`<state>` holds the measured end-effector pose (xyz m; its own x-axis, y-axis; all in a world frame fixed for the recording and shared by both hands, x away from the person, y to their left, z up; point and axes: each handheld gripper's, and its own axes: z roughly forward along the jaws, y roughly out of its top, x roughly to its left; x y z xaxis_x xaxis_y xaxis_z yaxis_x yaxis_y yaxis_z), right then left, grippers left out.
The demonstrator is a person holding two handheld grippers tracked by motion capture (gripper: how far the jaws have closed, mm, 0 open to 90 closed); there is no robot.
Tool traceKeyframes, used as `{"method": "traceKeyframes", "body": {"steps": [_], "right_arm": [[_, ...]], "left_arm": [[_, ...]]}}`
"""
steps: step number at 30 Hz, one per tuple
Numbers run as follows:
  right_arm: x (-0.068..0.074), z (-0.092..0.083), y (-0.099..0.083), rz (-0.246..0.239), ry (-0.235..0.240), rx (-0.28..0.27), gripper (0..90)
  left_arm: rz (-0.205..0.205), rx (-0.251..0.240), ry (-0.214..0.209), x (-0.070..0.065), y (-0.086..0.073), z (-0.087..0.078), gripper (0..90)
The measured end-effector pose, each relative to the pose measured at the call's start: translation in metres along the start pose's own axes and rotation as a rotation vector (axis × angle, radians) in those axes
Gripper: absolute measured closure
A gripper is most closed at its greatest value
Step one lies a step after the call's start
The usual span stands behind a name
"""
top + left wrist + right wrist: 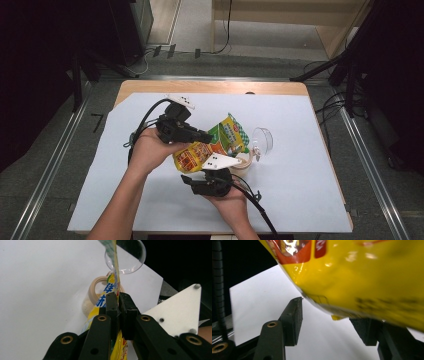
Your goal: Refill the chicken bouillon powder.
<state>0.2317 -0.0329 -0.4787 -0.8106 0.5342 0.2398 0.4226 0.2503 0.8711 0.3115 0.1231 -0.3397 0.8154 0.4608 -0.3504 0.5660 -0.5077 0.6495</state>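
Note:
A yellow, red and green snack pouch (pixel 212 146) hangs above the middle of the white sheet. My left gripper (pixel 206 136) comes in from the left and is shut on the pouch's upper edge. In the left gripper view the two pads (pixel 112 305) pinch the thin edge of the pouch (pixel 100 302). My right gripper (pixel 202 175) sits just below the pouch, pointing up at it. In the right gripper view its jaws (pixel 329 322) stand apart, and the yellow pouch (pixel 362 277) hangs just above them without touching the pads (pixel 293 317).
A beige-rimmed jar (pixel 245 162) stands right of the pouch, with a clear round lid (pixel 263 139) lying beyond it. Both show in the left gripper view, the jar (pixel 96 290) and the lid (pixel 128 260). A white sheet (pixel 300 200) covers the wooden table (pixel 210 87).

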Motion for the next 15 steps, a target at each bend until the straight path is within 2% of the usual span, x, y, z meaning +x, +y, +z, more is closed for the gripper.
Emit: {"method": "traceKeyframes", "body": {"steps": [3, 8, 12, 15], "right_arm": [[-0.001, -0.002, 0.0, 0.012, -0.003, -0.007, 45.3], [-0.001, -0.002, 0.0, 0.005, -0.005, -0.014, 44.5], [0.001, -0.005, -0.001, -0.023, -0.008, -0.008, 44.4], [0.0, -0.007, -0.001, -0.019, -0.009, -0.012, 44.3]], "left_arm": [[-0.001, -0.005, -0.003, 0.003, -0.002, -0.002, 87.3], [0.022, -0.012, -0.023, 0.005, -0.004, -0.008, 87.6], [0.028, -0.014, -0.02, 0.009, -0.007, -0.011, 87.8], [0.033, -0.019, -0.036, 0.012, -0.009, -0.013, 87.8]]}}
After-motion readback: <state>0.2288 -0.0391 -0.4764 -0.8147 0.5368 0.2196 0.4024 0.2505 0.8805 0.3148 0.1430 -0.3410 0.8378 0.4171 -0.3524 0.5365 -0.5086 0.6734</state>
